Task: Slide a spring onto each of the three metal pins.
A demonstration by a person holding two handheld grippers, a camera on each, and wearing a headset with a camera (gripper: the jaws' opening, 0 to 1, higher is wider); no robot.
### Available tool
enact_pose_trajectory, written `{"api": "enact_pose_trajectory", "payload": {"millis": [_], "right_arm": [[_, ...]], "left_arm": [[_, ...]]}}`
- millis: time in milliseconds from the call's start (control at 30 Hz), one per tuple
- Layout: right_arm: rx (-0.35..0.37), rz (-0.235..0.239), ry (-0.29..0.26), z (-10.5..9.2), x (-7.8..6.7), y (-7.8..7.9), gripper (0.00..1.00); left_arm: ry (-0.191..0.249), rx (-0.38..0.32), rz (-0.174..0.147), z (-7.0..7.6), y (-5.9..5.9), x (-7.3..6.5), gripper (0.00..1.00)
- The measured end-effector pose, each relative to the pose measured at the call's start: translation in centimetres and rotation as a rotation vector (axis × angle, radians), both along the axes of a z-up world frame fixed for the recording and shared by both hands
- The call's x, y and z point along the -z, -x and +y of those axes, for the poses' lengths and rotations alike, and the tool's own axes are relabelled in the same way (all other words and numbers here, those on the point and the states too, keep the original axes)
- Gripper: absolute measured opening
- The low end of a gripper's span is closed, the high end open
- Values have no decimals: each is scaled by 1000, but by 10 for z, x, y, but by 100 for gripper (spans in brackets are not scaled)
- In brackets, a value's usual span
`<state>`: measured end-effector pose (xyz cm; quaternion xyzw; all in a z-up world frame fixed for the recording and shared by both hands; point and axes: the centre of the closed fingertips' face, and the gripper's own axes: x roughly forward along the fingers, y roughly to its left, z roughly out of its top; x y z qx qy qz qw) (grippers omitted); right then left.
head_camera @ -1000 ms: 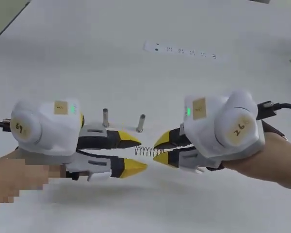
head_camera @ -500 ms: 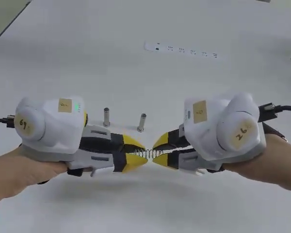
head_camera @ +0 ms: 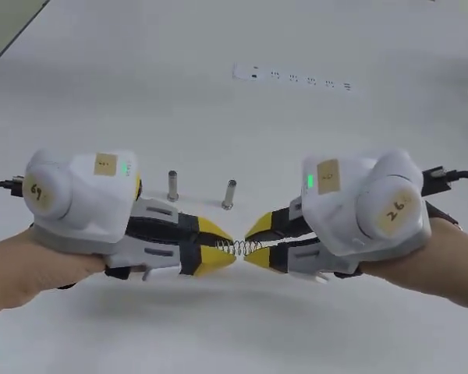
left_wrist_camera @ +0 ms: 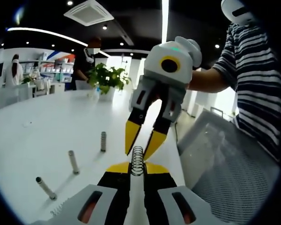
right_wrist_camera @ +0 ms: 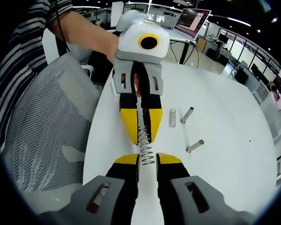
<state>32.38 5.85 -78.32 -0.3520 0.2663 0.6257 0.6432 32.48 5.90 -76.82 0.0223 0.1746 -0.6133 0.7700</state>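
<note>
Spring (head_camera: 241, 248) bridges left gripper (head_camera: 227, 251) and right gripper (head_camera: 250, 246), each clamped on one end, likely a handover for realignment.

The spring (right_wrist_camera: 145, 140) is thin, bright metal wire. The pins (head_camera: 229, 194) are smooth grey metal with a dull shine. The left gripper (left_wrist_camera: 137, 168) and right gripper (right_wrist_camera: 147, 158) have matt white plastic shells and smooth yellow tips. The tabletop (head_camera: 218, 117) is smooth, white, faintly glossy.
</note>
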Motion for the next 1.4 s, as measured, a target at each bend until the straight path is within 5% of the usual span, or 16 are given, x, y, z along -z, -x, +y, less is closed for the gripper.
{"api": "enact_pose_trajectory", "payload": {"millis": [600,900,1400], "right_arm": [[-13,29,-36,-4,2,7,7],[-22,35,-118,1,-21,5,6],[-32,63,-182,15,-36,7,7]], "left_arm": [[-8,21,23,1,6,1,2],[-45,4,7,3,6,8,2],[-54,-2,-14,3,4,9,2]]}}
